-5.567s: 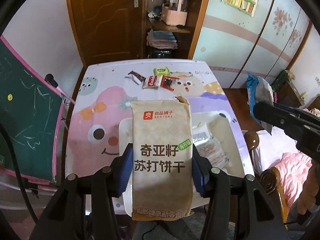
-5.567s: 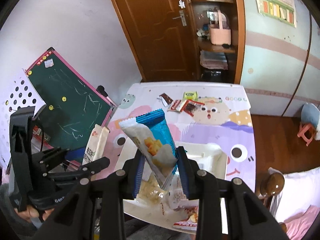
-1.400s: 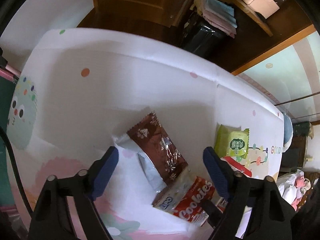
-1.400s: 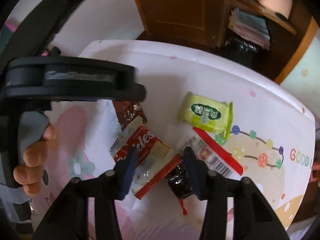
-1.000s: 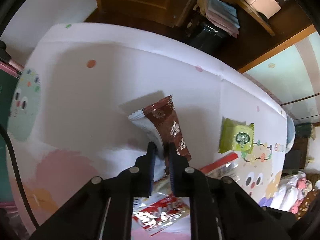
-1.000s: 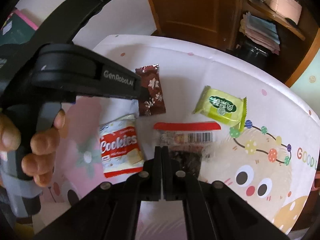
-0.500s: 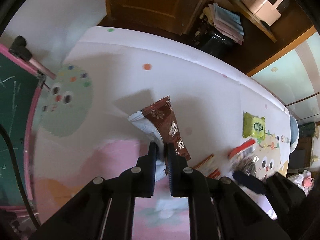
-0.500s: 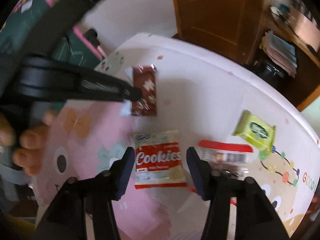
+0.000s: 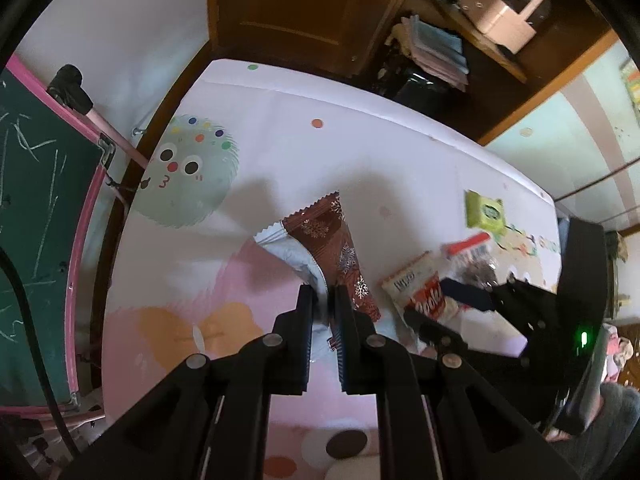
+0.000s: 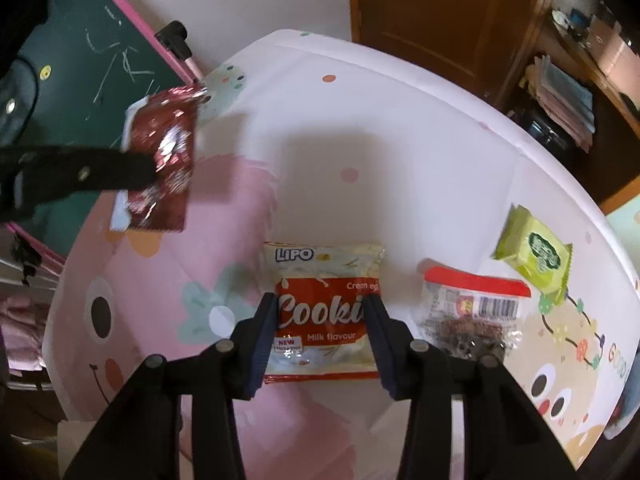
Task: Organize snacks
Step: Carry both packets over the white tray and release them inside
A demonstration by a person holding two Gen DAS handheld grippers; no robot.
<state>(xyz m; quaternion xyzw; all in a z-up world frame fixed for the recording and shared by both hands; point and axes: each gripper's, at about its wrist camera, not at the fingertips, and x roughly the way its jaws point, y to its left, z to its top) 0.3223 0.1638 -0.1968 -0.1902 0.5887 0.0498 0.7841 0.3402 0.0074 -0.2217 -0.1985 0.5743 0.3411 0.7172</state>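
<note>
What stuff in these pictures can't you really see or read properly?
- Cookies packet: right wrist view, the right tool covers the end of its name; whether the pads press it is unclear.
- Brown snack: left wrist view, its lower end is hidden inside the shut left tool; blurred in the right wrist view.
- Green packet: its label is too small to read.
- Red-topped packet: blurred in the left wrist view.
</note>
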